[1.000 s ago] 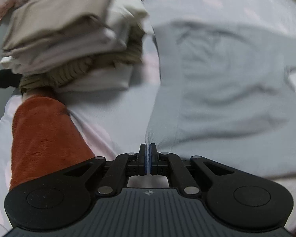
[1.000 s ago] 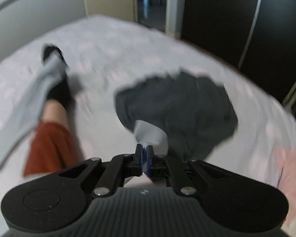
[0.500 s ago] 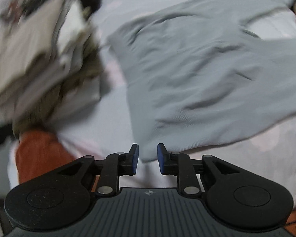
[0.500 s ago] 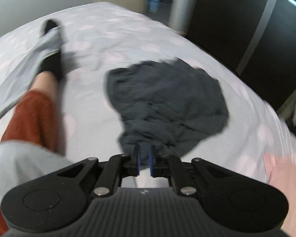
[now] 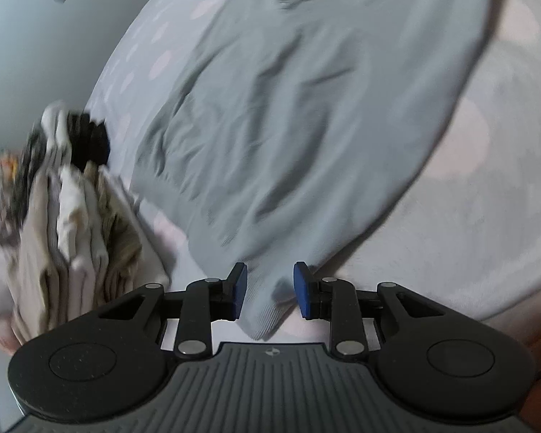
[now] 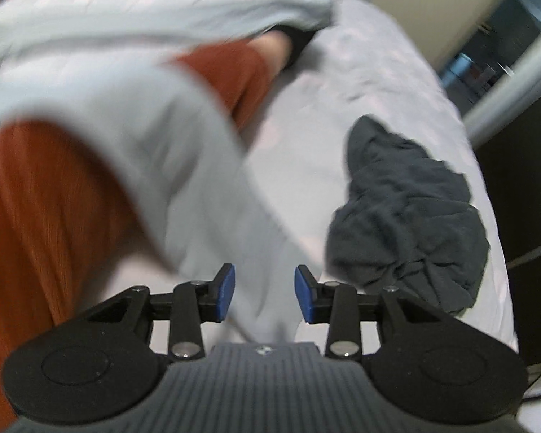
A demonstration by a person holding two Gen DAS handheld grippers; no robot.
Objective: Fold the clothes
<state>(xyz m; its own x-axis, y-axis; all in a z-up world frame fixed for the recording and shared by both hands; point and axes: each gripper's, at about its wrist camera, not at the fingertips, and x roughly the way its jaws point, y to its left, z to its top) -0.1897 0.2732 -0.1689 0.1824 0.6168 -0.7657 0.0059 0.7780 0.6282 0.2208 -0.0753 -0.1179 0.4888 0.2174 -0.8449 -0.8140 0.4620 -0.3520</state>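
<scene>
Both grippers — left gripper (image 5: 269, 290), right gripper (image 6: 264, 293) — are opening their fingers, dropping the grey sweatshirt (image 5: 306, 115) flat on the bed (image 5: 487, 198), ready to fold.

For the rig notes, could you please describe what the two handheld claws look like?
Both match: the left claw and right claw have matte black linkage arms with silver pivot pins, blue pads on the fingertips, round black discs on either side, and a ribbed grey body bearing a small round emblem.

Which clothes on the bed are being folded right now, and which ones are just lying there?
Being folded:
- light grey top, spread on the bed; a corner lies between the opening jaws of the left gripper and another part between those of the right gripper

Just lying there:
- dark grey garment, crumpled
- stack of folded clothes
- person's leg in rust-coloured trousers
</scene>
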